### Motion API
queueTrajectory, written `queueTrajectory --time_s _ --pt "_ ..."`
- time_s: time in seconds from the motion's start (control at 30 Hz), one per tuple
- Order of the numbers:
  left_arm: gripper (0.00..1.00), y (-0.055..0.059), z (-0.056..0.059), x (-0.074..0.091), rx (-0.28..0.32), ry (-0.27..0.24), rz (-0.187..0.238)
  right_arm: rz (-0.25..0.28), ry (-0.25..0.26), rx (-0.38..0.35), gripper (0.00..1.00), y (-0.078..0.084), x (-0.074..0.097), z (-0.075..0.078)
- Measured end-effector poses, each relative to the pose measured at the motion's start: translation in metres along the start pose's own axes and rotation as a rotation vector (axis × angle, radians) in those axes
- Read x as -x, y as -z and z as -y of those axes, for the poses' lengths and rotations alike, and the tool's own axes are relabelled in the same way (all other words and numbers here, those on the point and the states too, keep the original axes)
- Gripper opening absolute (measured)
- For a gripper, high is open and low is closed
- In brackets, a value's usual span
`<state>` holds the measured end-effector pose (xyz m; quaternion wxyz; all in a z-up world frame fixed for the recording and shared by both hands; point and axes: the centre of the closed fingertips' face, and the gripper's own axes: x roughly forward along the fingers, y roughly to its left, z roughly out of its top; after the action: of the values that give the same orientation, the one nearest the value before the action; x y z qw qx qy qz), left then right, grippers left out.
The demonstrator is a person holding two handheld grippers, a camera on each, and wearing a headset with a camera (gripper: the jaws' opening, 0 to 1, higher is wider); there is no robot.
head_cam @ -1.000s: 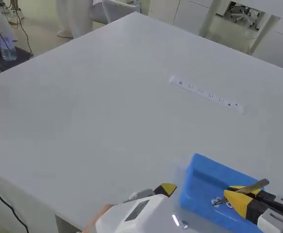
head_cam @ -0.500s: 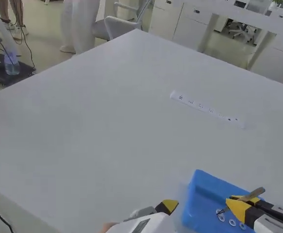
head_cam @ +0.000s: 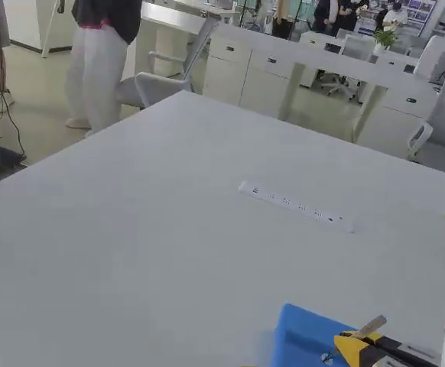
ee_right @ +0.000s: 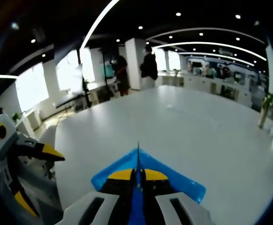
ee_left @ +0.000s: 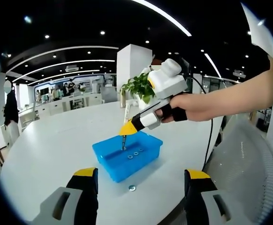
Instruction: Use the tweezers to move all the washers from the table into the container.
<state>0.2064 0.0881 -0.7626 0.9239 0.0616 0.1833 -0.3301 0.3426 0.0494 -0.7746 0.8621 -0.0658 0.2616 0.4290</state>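
A long white plastic power strip [head_cam: 295,205] lies flat, mid-scene. At the far left, a white office chair [head_cam: 165,84] stands beside a person in white trousers [head_cam: 100,61]. Farther back are white desks [head_cam: 268,73] and a leafy green potted plant [head_cam: 385,37].

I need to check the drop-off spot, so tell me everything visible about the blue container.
The container is a shallow, open-topped rectangular tray, bright blue, plastic by its look. It sits flat on the white table near its edge. Three washers lie inside. The tweezers, held by the right gripper, point down into it. One loose washer lies on the table just outside its wall, not touching.
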Motion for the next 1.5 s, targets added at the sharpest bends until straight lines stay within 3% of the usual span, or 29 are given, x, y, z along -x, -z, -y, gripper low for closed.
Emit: queueTrajectory --time_s 0.1,0.33,0.83,1.13,1.5 --pt "0.76 -0.004 -0.003 0.001 0.006 -0.01 0.023 -0.015 0.002 0.005 0.03 0.002 -0.002 0.001" --pt "0.76 -0.002 -0.001 0.0 -0.004 0.0 0.016 -0.026 0.004 0.016 0.03 0.001 -0.014 0.0" --pt "0.74 0.0 0.002 -0.001 -0.005 0.014 0.002 -0.072 -0.012 0.025 0.03 0.017 -0.027 -0.011" --pt "0.74 0.001 0.001 -0.001 -0.003 0.009 -0.005 -0.067 -0.012 0.005 0.03 0.023 -0.031 -0.005" --pt "0.73 0.001 0.002 -0.001 -0.006 0.016 -0.008 -0.052 -0.014 0.011 0.03 0.018 -0.032 -0.006"
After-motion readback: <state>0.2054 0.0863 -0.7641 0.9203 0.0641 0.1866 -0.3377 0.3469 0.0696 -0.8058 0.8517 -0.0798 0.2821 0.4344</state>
